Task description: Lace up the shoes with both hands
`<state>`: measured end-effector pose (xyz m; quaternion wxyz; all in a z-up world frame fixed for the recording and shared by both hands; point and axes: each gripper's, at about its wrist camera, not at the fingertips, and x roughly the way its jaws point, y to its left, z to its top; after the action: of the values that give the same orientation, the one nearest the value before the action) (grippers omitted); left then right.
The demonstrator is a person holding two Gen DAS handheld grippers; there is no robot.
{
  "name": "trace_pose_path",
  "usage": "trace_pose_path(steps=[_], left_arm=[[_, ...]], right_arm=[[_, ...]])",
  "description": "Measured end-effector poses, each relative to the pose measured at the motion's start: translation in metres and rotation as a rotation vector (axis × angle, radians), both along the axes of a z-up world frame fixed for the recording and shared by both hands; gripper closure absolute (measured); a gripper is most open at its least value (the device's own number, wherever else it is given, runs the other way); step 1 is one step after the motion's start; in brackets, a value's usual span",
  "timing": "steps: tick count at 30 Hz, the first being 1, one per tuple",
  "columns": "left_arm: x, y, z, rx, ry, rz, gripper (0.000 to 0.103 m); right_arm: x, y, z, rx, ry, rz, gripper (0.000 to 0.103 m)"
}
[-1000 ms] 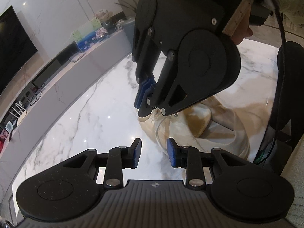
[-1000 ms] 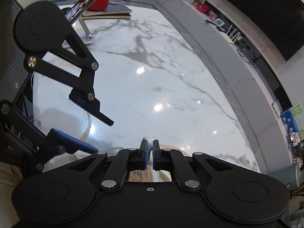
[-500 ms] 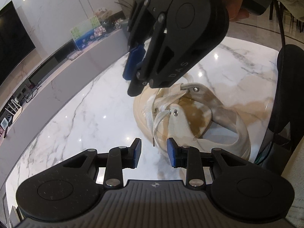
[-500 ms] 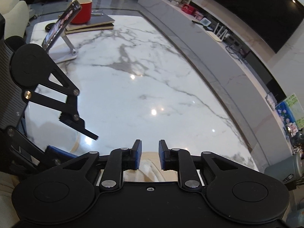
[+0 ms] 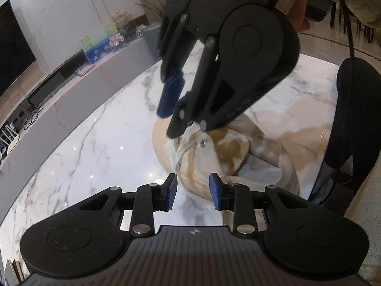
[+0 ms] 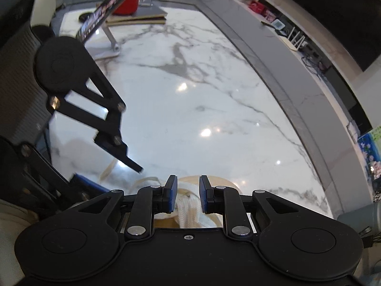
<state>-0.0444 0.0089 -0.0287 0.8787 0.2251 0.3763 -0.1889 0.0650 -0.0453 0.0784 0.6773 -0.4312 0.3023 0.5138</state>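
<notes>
Since a second ago the right hand-held gripper has released and parted its jaws narrowly, now poised directly over the laces of the shoe (on the desk), nearer than the half-open, empty left hand-held gripper.

Marble table bare across middle and far right: free passage there. Far left corner blocked: phone on stand, red mug on stacked books. Near edge crowded: cream shoe, right gripper low over its laces, left gripper just beside. Black chair back flanks shoe.
</notes>
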Motion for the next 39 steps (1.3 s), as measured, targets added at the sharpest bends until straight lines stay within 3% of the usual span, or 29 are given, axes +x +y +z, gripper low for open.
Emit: trace_pose_path(steps=[3, 8, 13, 20, 28, 32, 39], left_arm=[[-0.001, 0.0, 0.0, -0.003, -0.003, 0.002, 0.075], [-0.001, 0.002, 0.003, -0.021, -0.006, -0.003, 0.075], [0.001, 0.007, 0.006, -0.064, 0.017, 0.0, 0.075], [0.007, 0.011, 0.008, -0.153, 0.053, -0.005, 0.075], [0.015, 0.014, 0.003, -0.185, 0.077, -0.002, 0.075], [0.02, 0.015, 0.0, -0.19, 0.085, 0.01, 0.075], [0.019, 0.014, 0.003, -0.183, 0.077, 0.022, 0.075]], right_arm=[[0.005, 0.002, -0.004, -0.04, 0.0, 0.032, 0.086], [0.006, 0.012, -0.009, -0.129, -0.006, 0.179, 0.086], [0.014, 0.029, -0.015, -0.241, 0.039, 0.338, 0.086], [0.024, 0.056, -0.028, -0.351, 0.117, 0.467, 0.085], [0.029, 0.076, -0.046, -0.454, 0.18, 0.521, 0.082], [0.031, 0.079, -0.049, -0.465, 0.211, 0.501, 0.098], [0.025, 0.065, -0.038, -0.398, 0.155, 0.5, 0.101]])
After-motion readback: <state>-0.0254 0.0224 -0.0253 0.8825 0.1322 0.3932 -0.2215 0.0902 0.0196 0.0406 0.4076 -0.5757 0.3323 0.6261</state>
